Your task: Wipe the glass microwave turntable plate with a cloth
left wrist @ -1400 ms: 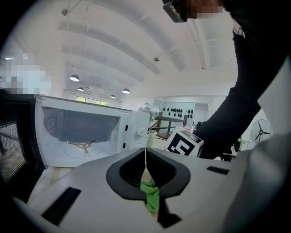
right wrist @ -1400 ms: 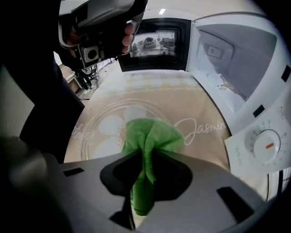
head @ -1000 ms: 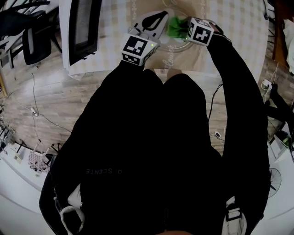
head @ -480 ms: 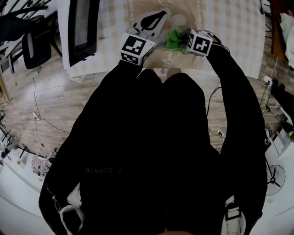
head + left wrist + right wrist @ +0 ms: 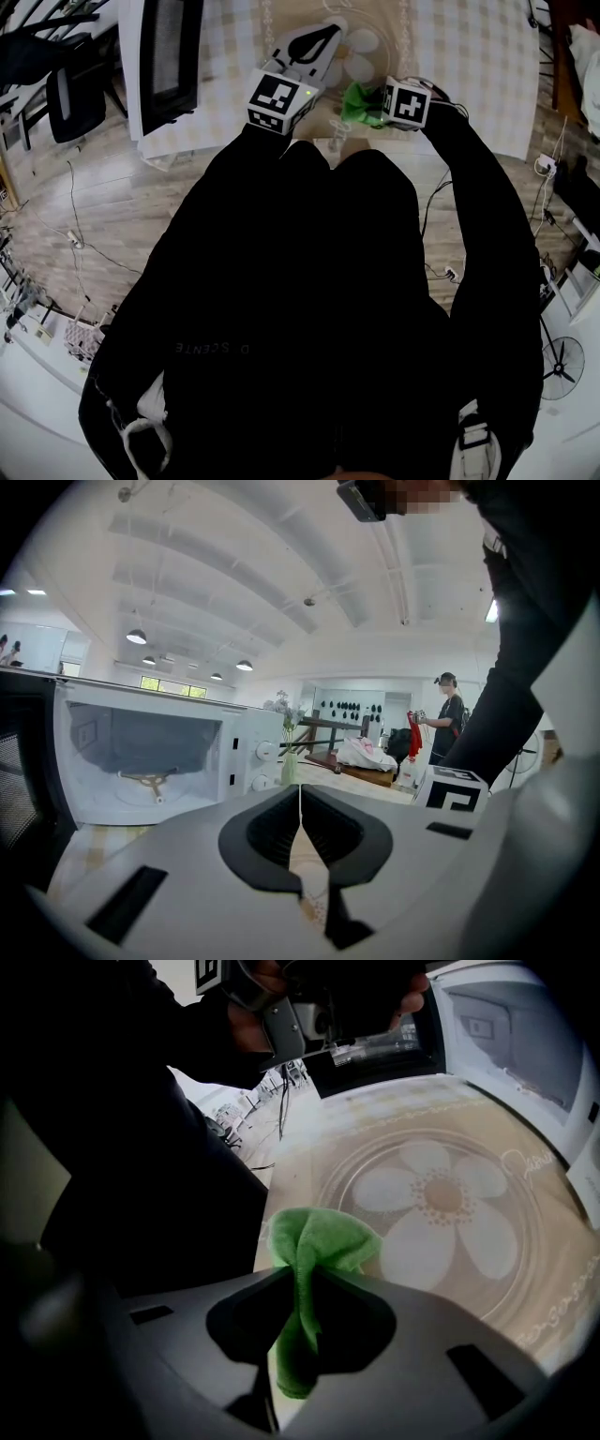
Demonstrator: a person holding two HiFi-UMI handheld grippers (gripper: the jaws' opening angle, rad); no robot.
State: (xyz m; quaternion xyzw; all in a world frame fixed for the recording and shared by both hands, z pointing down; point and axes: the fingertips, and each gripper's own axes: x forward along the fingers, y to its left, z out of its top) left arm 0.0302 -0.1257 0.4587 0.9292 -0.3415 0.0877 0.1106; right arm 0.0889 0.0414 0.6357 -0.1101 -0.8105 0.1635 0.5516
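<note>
The right gripper [image 5: 298, 1283] has drawn its pinched, crumpled green cloth [image 5: 319, 1241] back to the near rim of the round clear glass turntable plate [image 5: 441, 1194] on the table [image 5: 469, 56], and with the left gripper [image 5: 300, 803] clamped together on nothing, a wipe may skid the plate.

Glass plate [image 5: 525, 1269]: clear, round, ringed rim, lying flat on the patterned table; a white flower print shows through its middle. Bare, nothing resting on it.

Cloth [image 5: 323, 1237]: bright green, soft, bunched into a fold and pinched between the jaws of the right gripper [image 5: 298, 1279]. Its puffed top sticks out above the jaws at the plate's near edge; contact with the glass can't be told.
</note>
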